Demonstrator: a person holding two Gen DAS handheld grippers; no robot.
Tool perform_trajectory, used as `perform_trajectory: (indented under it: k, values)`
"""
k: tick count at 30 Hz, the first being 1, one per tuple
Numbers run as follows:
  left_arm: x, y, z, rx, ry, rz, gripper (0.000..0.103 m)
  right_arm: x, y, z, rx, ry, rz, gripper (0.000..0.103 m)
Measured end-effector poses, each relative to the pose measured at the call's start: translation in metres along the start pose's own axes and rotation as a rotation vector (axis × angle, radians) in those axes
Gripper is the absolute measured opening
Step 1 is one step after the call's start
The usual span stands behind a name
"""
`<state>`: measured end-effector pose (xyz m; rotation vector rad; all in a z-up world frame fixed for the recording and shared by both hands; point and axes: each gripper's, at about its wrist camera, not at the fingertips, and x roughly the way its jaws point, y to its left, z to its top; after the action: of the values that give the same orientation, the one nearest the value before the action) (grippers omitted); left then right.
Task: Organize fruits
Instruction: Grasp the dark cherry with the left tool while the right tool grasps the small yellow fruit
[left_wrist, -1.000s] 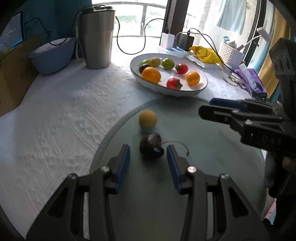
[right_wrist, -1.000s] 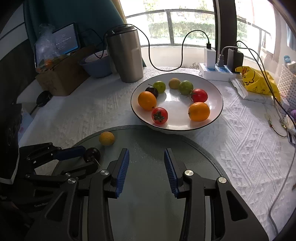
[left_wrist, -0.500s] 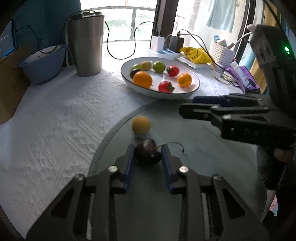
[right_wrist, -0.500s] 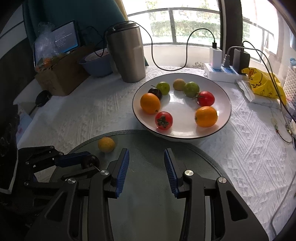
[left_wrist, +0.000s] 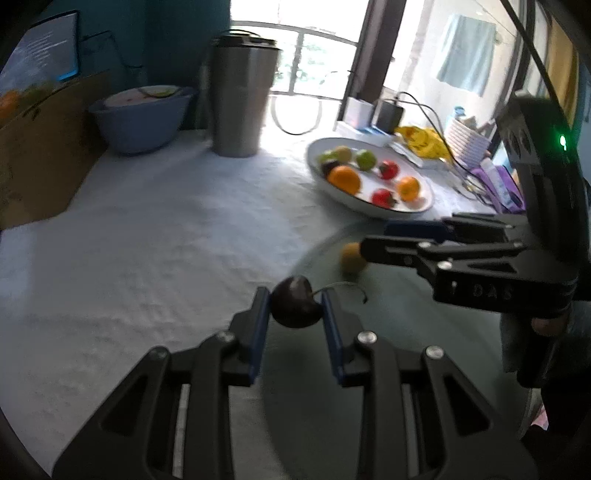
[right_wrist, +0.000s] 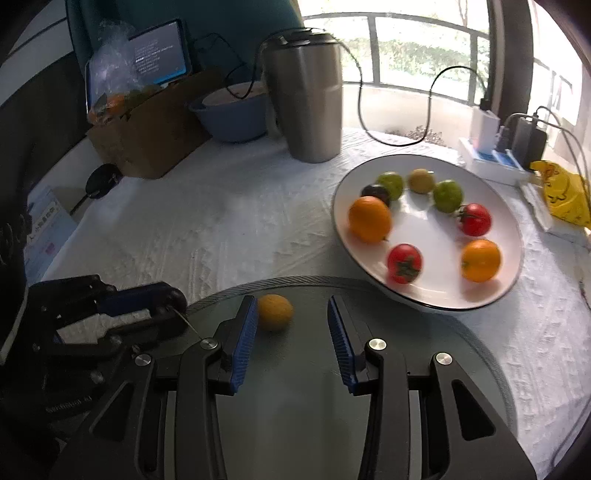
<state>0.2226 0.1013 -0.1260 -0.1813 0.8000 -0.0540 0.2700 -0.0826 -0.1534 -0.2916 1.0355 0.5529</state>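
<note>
L gripper (left_wrist: 295, 314) has its blue pads pinching a dark cherry (left_wrist: 295, 302), stem sticking out past the right-hand pad, fruit held just off the glass disc (left_wrist: 388, 369). R gripper (right_wrist: 291, 325) jaws spread w/ nothing gripped; a small yellow-orange fruit (right_wrist: 275, 312) lies on the disc btwn them, right by the left-hand pad near its tip. White plate (right_wrist: 509, 221) w/ oranges, tomatoes & green fruit sits beyond the R jaws, off to their right.

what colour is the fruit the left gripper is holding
Dark purple, nearly black cherry; clearest in the left wrist view.
</note>
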Motion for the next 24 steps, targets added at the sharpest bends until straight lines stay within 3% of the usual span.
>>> perform_trajectory:
  k: [10, 11, 14, 24]
  values:
    - [-0.009, 0.029, -0.003, -0.052, -0.013, 0.040, 0.030, 0.025, 0.012, 0.000, -0.018, 0.059, 0.002, 0.041]
    - [-0.010, 0.029, -0.004, -0.052, -0.013, 0.041, 0.030, 0.026, 0.013, 0.000, -0.021, 0.060, 0.003, 0.035]
    - [-0.010, 0.028, -0.003, -0.050, -0.014, 0.042, 0.030, 0.025, 0.015, -0.001, -0.033, 0.060, -0.003, 0.028]
    - [-0.010, 0.006, 0.005, -0.021, -0.019, 0.040, 0.030, 0.004, 0.002, -0.006, -0.018, 0.020, -0.002, 0.028]
